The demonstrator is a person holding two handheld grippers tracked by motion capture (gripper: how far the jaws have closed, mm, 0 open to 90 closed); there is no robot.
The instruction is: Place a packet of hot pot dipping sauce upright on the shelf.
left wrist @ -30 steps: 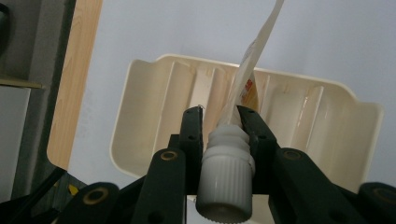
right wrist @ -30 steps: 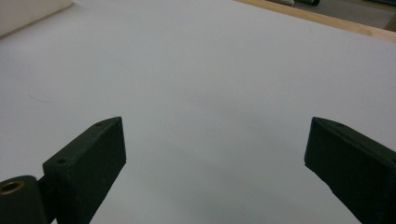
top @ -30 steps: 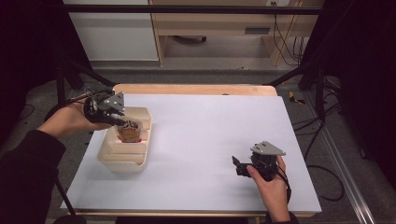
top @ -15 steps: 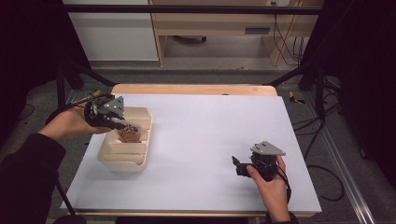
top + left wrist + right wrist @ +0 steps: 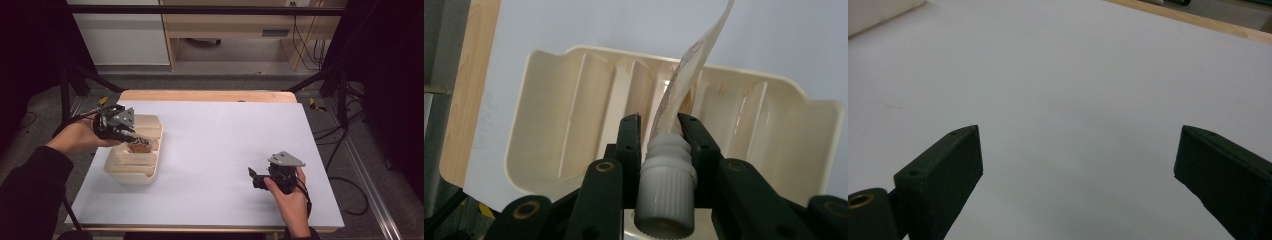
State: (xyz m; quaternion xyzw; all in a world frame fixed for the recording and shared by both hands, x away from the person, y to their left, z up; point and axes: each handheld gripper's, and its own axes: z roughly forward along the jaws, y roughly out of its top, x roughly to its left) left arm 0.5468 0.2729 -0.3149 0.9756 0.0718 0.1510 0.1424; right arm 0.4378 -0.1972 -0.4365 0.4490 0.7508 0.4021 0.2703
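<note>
A flat squeeze tube [image 5: 688, 72] with a white ribbed cap [image 5: 666, 197] points away from me over the cream divided tray [image 5: 559, 100]. My left gripper [image 5: 659, 122] is shut on the tube's threaded neck just past the cap. From above, the left gripper [image 5: 131, 137] reaches from the left over the tray [image 5: 131, 172], and the brownish tube [image 5: 139, 146] hangs low in the tray's far part. My right gripper [image 5: 253, 176] rests at the table's front right, open, with nothing between its jaws [image 5: 1078, 145].
The white table top [image 5: 220, 140] spreads between the two hands. Its wooden edge [image 5: 210, 95] runs along the far side. Black frame legs and cables stand on the floor beyond and to the right.
My left gripper has sunk slightly toward the tray with the tube in its jaws. The right hand has stayed still.
</note>
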